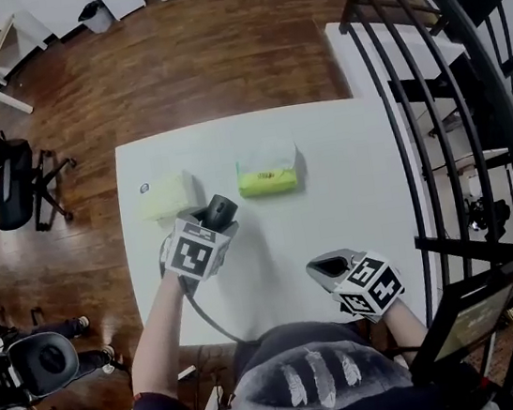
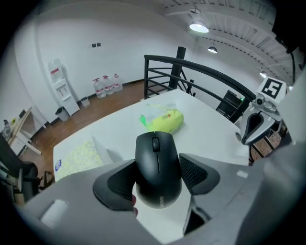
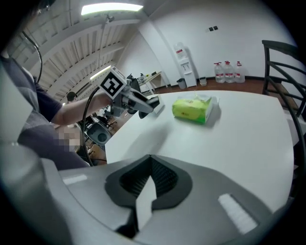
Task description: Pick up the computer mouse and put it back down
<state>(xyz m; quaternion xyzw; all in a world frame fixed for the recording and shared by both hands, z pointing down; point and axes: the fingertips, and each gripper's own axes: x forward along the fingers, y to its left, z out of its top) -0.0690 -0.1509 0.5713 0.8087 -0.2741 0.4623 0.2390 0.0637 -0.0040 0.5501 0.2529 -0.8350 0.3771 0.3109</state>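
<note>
Mouse point(image 2: 158, 158) sits pinched in left tongs point(image 2: 158, 173); right tongs point(image 3: 149, 179) closed, empty. Lower it flat onto the table point(image 1: 327, 170) before releasing.

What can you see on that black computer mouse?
The computer mouse is black, smooth and matte, like plastic, with a scroll wheel between two buttons and small pale print near its back end. The left gripper clamps its sides with dark pads, the wheel end pointing away. It is held in the air above the white table. No cord shows.
</note>
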